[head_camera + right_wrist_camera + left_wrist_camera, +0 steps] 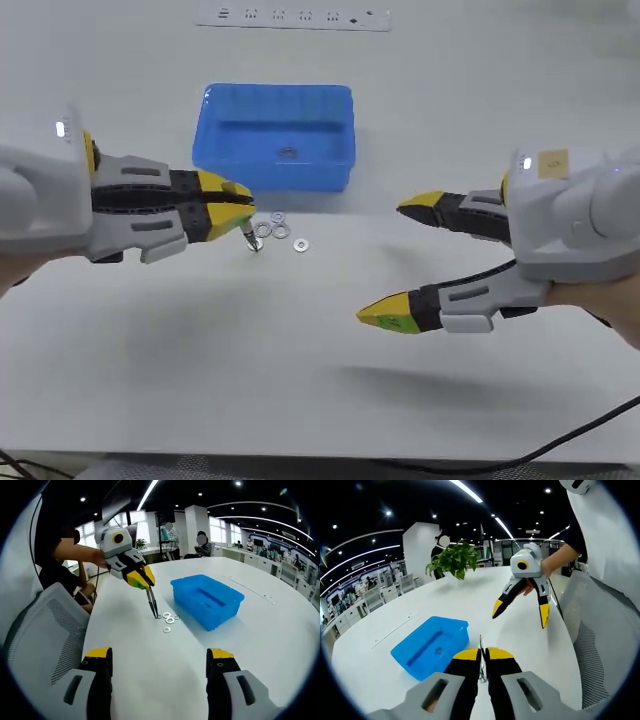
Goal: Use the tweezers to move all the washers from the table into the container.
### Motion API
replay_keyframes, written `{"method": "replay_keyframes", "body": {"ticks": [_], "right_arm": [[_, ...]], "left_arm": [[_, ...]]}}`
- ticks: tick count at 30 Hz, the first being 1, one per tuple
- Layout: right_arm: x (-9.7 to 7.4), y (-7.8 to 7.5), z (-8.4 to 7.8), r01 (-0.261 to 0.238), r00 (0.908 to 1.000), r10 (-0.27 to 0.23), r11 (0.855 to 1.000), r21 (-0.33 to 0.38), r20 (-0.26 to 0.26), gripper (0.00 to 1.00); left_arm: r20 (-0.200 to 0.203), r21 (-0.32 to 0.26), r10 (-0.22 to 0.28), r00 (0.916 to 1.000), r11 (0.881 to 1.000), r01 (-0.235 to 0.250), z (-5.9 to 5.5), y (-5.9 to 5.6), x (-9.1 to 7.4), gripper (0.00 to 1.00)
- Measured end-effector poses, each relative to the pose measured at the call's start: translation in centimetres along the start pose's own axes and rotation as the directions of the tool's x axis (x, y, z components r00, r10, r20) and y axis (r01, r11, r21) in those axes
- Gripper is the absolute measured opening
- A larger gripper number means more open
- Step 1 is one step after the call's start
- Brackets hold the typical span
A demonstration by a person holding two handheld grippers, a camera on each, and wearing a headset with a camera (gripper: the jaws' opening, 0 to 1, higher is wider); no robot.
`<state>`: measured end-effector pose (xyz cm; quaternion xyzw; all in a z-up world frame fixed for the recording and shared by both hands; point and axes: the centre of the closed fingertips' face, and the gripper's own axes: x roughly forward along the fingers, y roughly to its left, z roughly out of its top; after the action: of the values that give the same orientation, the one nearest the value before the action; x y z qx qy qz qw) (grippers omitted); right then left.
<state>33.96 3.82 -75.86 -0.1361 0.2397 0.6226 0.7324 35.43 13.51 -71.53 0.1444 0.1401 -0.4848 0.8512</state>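
Tweezers near-upright (tips down by washers)

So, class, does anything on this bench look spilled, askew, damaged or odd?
Nothing stands out. The blue container sits upright on the table, the washers lie flat in a cluster in front of it, and the left gripper holds the tweezers with tips at that cluster. The right gripper is open.

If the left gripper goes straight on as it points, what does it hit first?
Its tweezers would touch down first, on the table right by the washers, probably; depth is unclear.
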Motion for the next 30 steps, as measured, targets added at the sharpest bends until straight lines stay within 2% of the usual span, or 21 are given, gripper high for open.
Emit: {"method": "replay_keyframes", "body": {"ticks": [3, 6, 12, 17, 19, 24, 29, 30], "right_arm": [[0.2, 0.0, 0.3, -0.008, 1.0, 0.008, 1.0, 0.002, 0.006, 0.77], [1.0, 0.0, 1.0, -0.028, 0.9995, 0.028, 1.0, 0.006, 0.018, 0.75], [4.8, 0.3, 3.9, -0.107, 0.9936, 0.109, 0.993, -0.051, 0.031, 0.7], [8.4, 0.7, 6.4, -0.178, 0.9821, 0.182, 0.98, -0.089, 0.046, 0.62], [9.4, 0.9, 6.8, -0.199, 0.978, 0.204, 0.976, -0.093, 0.045, 0.59], [10.9, 1.5, 6.0, -0.258, 0.9659, 0.259, 0.96, -0.107, -0.005, 0.47], [11.3, 1.6, 5.2, -0.278, 0.9605, 0.275, 0.95, -0.14, -0.041, 0.28], [11.3, 1.6, 5.2, -0.281, 0.9598, 0.278, 0.949, -0.142, -0.04, 0.27]], "left_arm": [[-0.027, 0.003, 0.003, 0.9996, 1.0, -0.003, -0.2, 0.3, -0.2, 0.07], [-0.056, 0.02, -0.026, 0.9981, 0.999, 0.027, -0.3, 0.0, -0.2, 0.07], [-0.058, 0.026, -0.041, 0.9975, 0.999, 0.043, 0.0, -0.3, 0.3, 0.07], [-0.057, 0.028, -0.045, 0.9974, 0.999, 0.046, 0.1, -0.2, 0.6, 0.07], [-0.058, 0.027, -0.048, 0.9972, 0.998, 0.049, 0.0, -0.2, 0.5, 0.07], [-0.046, 0.0, -0.045, 0.9979, 0.999, 0.045, -0.2, 0.0, 0.2, 0.07], [-0.046, -0.006, -0.051, 0.9977, 0.999, 0.051, -0.3, 0.0, 0.1, 0.07], [-0.045, -0.007, -0.051, 0.9976, 0.999, 0.051, -0.3, -0.1, 0.1, 0.07]]}}
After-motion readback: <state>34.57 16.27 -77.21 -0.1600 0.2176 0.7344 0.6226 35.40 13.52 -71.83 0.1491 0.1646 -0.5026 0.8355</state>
